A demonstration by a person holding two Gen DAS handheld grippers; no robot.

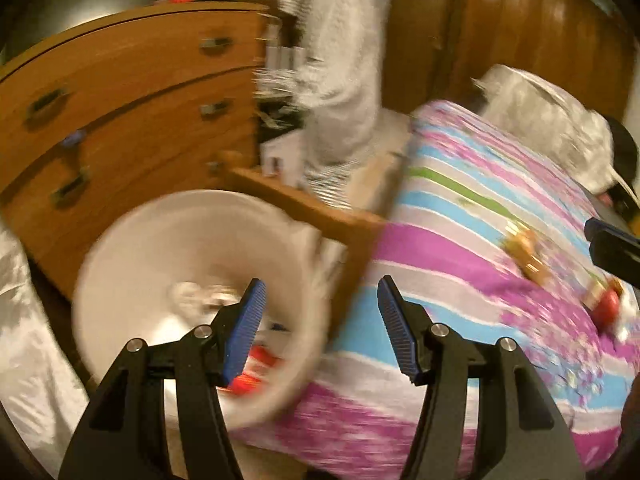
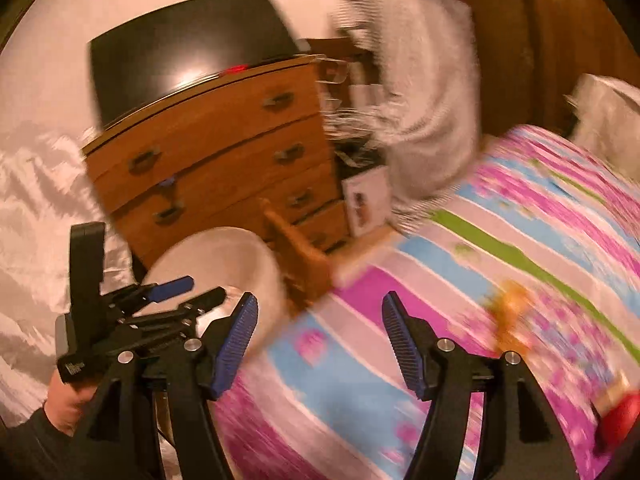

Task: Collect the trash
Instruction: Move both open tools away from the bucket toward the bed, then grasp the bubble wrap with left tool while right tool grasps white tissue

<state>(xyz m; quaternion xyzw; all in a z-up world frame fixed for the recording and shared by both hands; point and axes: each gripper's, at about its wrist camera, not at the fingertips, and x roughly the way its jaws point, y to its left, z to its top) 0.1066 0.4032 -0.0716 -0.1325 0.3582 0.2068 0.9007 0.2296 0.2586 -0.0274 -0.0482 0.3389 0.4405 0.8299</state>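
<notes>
A white round bin (image 1: 192, 248) stands beside the bed, with red and crumpled scraps (image 1: 256, 364) inside it. My left gripper (image 1: 320, 328) is open and empty, over the bin's right rim and the bed edge. It also shows in the right wrist view (image 2: 188, 292), above the bin (image 2: 224, 256). An orange wrapper (image 1: 524, 252) and a red piece (image 1: 606, 306) lie on the striped bedspread (image 1: 460, 240) to the right. My right gripper (image 2: 318, 340) is open and empty over the bedspread (image 2: 440, 280); the wrapper (image 2: 508, 312) and red piece (image 2: 620, 408) lie to its right. Both views are blurred.
A wooden chest of drawers (image 1: 140, 108) stands behind the bin, with a dark screen (image 2: 192, 48) on top. A white garment (image 1: 344, 80) hangs by a brown wardrobe (image 1: 520, 28). A wooden bed corner (image 1: 316, 208) juts out beside the bin. White cloth (image 1: 24, 320) lies at left.
</notes>
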